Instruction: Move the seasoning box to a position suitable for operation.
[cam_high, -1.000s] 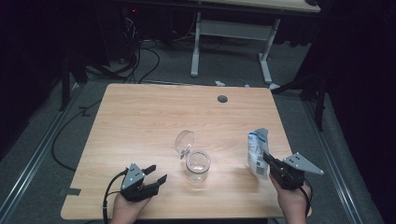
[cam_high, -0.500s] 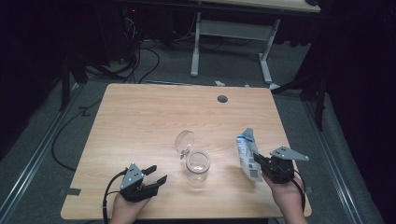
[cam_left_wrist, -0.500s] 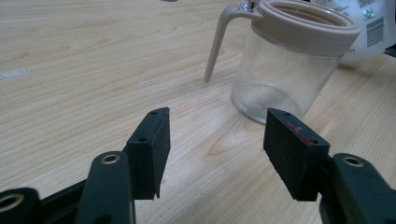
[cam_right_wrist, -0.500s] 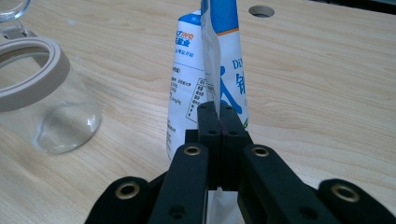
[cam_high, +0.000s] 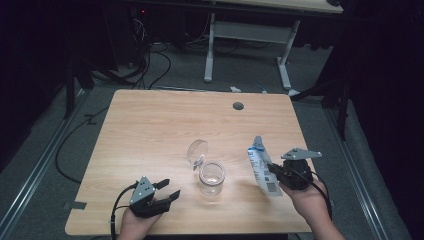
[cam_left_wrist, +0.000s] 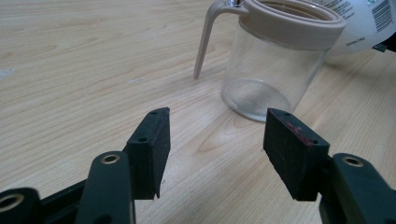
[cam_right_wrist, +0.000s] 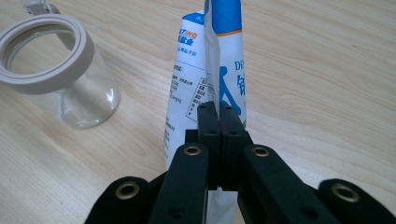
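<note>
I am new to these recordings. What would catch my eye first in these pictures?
First, the white and blue pouch, pinched by the right tongs and held tilted at the table's right side. Next, the clear glass jar near the middle of the wooden table, its hinged lid open. The left tongs rest open at the near left edge.

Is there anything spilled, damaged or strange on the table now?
Nothing stands out. The glass jar stands upright with its lid flipped open, the right gripper is clamped on a blue-and-white pouch, and no spill shows on the table.
</note>
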